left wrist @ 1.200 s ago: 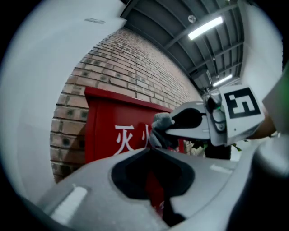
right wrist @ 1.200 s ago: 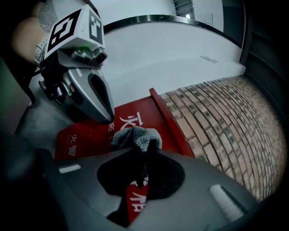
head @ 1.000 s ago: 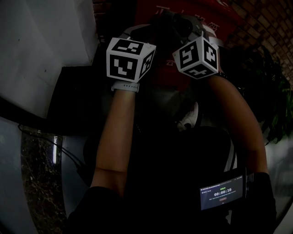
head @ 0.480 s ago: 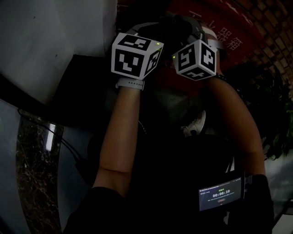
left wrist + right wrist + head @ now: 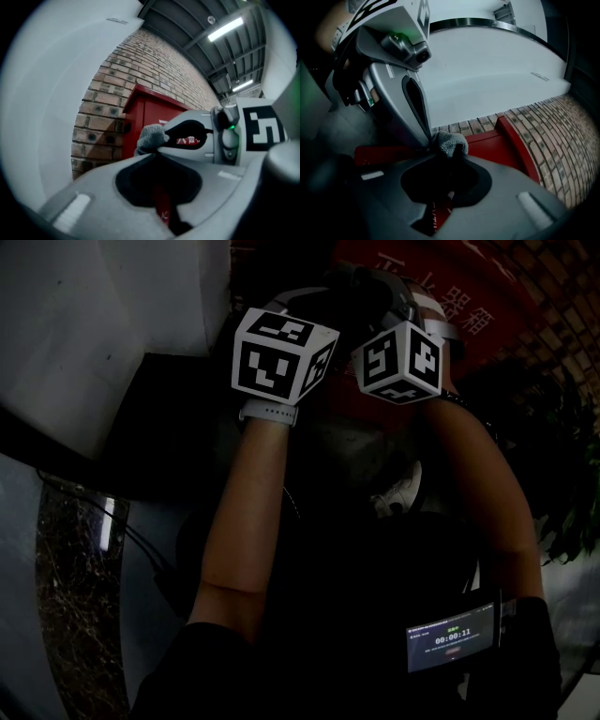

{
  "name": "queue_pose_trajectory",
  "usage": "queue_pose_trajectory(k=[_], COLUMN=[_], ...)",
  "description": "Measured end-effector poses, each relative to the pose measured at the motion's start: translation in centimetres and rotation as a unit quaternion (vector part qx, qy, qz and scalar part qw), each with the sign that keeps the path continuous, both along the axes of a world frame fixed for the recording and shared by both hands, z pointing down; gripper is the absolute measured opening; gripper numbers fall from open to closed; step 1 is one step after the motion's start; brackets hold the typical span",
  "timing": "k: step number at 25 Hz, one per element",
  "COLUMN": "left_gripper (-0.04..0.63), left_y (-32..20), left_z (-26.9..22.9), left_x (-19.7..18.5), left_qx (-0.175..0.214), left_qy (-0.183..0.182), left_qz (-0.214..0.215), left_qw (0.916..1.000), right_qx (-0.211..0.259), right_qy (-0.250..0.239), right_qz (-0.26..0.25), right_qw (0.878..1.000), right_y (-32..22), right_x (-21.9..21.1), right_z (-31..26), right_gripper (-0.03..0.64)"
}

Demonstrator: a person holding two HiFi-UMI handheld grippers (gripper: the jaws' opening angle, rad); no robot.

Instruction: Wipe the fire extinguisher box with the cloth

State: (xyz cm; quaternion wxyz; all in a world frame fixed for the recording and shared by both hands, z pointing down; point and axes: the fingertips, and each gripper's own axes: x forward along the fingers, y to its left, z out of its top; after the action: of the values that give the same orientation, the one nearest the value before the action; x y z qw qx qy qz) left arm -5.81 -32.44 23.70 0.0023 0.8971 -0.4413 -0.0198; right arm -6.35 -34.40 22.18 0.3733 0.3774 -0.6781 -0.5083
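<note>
The red fire extinguisher box [image 5: 441, 287] stands against a brick wall, straight ahead of both grippers, and shows as well in the left gripper view [image 5: 140, 115] and in the right gripper view [image 5: 499, 147]. A small grey cloth [image 5: 151, 137] [image 5: 449, 142] bunches where the two grippers' tips meet. My left gripper [image 5: 152, 153] has its jaws closed with the cloth poking out at the tip. My right gripper [image 5: 450, 158] is likewise closed on the cloth. In the head view their marker cubes [image 5: 281, 352] [image 5: 401, 357] sit side by side and hide the cloth.
A white wall [image 5: 94, 324] rises on the left, and the brick wall [image 5: 553, 287] runs behind the box. A green plant [image 5: 558, 456] stands at the right. A phone with a timer [image 5: 453, 634] is strapped to the right forearm. A cable [image 5: 141, 549] lies on the floor.
Both grippers have shifted slightly up and closer together in front of the box since a second ago. Almost nothing has moved in the last half second.
</note>
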Motion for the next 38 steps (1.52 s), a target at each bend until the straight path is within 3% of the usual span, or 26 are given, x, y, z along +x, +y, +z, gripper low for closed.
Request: queue_pose_trajectory(k=[4, 12, 18, 26, 38], left_gripper=[0.003, 0.003, 0.003, 0.003, 0.003], left_y=[0.3, 1.0, 1.1, 1.3, 2.2], left_z=[-0.1, 0.4, 1.0, 0.8, 1.7], left_x=[1.5, 5.7, 9.1, 11.0, 14.0], left_qx=[0.001, 0.019, 0.053, 0.072, 0.066], left_qy=[0.015, -0.019, -0.054, -0.041, -0.047], left_qz=[0.016, 0.027, 0.015, -0.001, 0.024], left_qw=[0.9998, 0.9993, 0.997, 0.9966, 0.9964], right_qx=[0.002, 0.021, 0.027, 0.017, 0.013], right_qy=[0.0, 0.002, -0.005, -0.033, -0.032], right_qz=[0.006, 0.029, 0.052, 0.088, 0.146], right_qw=[1.0, 0.999, 0.998, 0.995, 0.989], right_y=[0.1, 0.4, 0.6, 0.7, 1.0], right_x=[1.2, 5.0, 8.7, 14.5, 22.1], right_z=[0.3, 0.6, 0.8, 1.0, 1.4], right_gripper=[0.032, 0.032, 0.032, 0.032, 0.032])
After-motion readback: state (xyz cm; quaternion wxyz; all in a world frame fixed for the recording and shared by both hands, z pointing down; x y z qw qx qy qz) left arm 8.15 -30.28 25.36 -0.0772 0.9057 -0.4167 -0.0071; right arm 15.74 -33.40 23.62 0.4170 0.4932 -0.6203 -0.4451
